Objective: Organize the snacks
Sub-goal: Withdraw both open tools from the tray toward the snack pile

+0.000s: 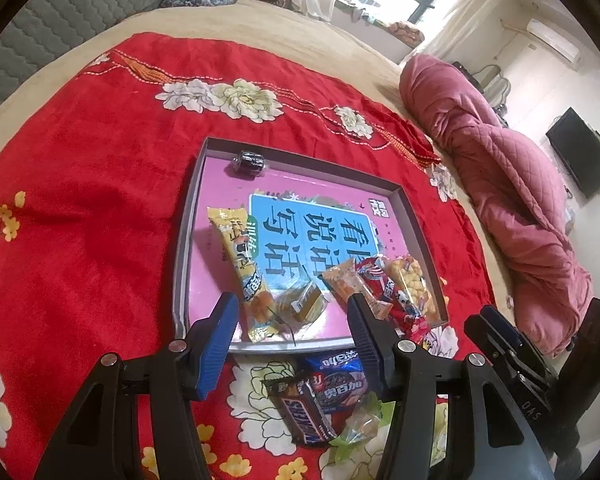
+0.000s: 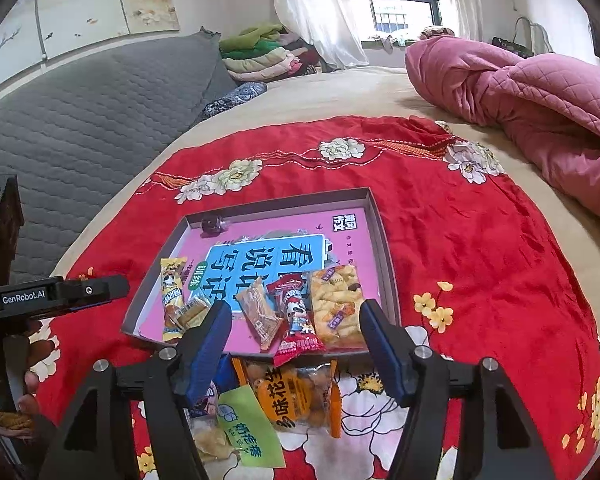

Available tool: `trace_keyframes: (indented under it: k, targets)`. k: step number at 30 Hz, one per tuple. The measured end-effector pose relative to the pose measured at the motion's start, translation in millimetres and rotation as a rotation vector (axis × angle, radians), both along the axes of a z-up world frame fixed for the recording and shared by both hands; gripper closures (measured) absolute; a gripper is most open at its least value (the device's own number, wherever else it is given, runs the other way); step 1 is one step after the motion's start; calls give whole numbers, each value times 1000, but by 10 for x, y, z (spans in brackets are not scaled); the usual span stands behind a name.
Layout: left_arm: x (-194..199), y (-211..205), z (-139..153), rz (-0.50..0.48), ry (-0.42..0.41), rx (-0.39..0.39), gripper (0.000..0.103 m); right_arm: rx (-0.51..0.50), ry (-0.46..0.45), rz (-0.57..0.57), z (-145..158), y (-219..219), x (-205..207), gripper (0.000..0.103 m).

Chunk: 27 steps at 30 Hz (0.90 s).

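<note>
Shallow box lid [image 1: 188,240] on red floral blanket [image 1: 100,200] serves as tray, walls keep packets from sliding.

Sorted snacks along near edge: yellow milk bar [image 1: 242,264], caramel candy [image 1: 300,304], red panda packet [image 2: 294,312], rice-cracker bag [image 2: 336,304]. Dark wrapped candy [image 1: 249,162] at far-left corner.

Unsorted on blanket just outside near edge: Snickers bar [image 1: 306,416], orange peanut bag [image 2: 296,394], green packet [image 2: 250,428].

Left gripper [image 1: 292,344], right gripper [image 2: 296,350]: jaws wide apart, holding nothing, poised over remaining pile, likely for next pick.

Counting one tray [image 1: 186,240]; six snack packets [image 1: 236,256] sitting inside; at least four loose packets [image 1: 304,416] piling at tray's 6 o'clock, overlap hiding exact total.
</note>
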<state>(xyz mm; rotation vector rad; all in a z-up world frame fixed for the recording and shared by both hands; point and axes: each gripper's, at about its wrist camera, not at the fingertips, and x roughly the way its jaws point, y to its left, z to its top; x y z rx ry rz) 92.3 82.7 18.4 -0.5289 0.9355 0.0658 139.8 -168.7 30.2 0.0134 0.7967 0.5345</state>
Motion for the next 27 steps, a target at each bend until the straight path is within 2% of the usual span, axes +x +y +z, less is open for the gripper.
trace_keyframes:
  k: [17, 20, 27]
  targets:
    - [-148, -131, 6, -43, 34, 48, 45, -24, 24, 27, -86, -59, -201, 34]
    - [-176, -145, -2, -42, 44, 54, 45, -27, 32, 32, -97, -63, -237, 27]
    - [-251, -186, -2, -50, 57, 71, 45, -40, 63, 57, -167, -48, -353, 27]
